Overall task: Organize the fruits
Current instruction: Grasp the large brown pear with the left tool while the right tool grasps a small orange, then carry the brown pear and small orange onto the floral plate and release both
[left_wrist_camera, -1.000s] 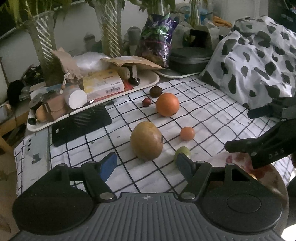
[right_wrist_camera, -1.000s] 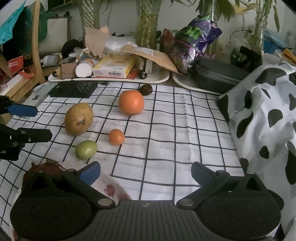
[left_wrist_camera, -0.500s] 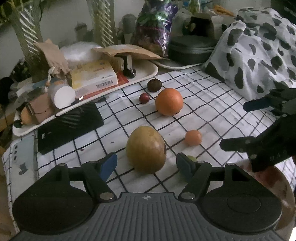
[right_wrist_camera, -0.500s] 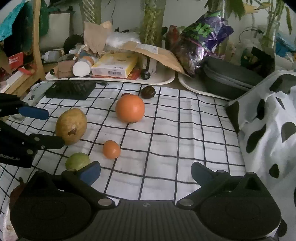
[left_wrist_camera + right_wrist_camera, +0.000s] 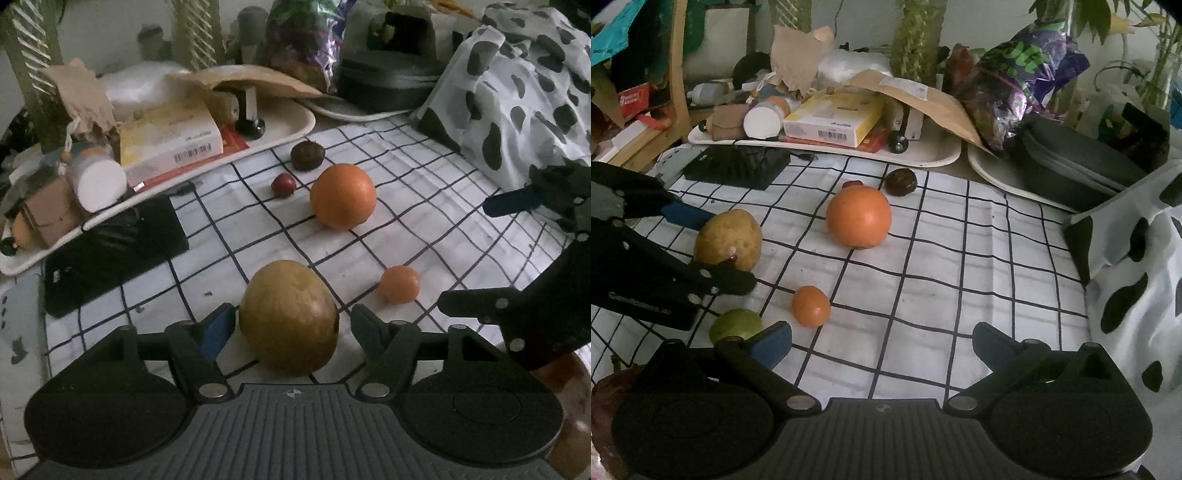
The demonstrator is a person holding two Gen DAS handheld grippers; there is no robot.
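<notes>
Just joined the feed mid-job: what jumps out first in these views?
The left gripper straddles the big yellow-brown fruit on the checked cloth, its jaws just closing but not yet pressing. Behind sits a large orange. The right gripper hangs open over bare cloth.

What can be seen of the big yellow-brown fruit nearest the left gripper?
The yellow-brown fruit is the largest fruit here, egg-shaped, with dull, faintly streaked skin and a dark blemish on the side seen from the right wrist view. It rests on the black-and-white checked cloth. The left gripper straddles it, one finger on either side; its jaws have just been closing, but a narrow gap still shows at each pad. No other fruit touches it.
</notes>
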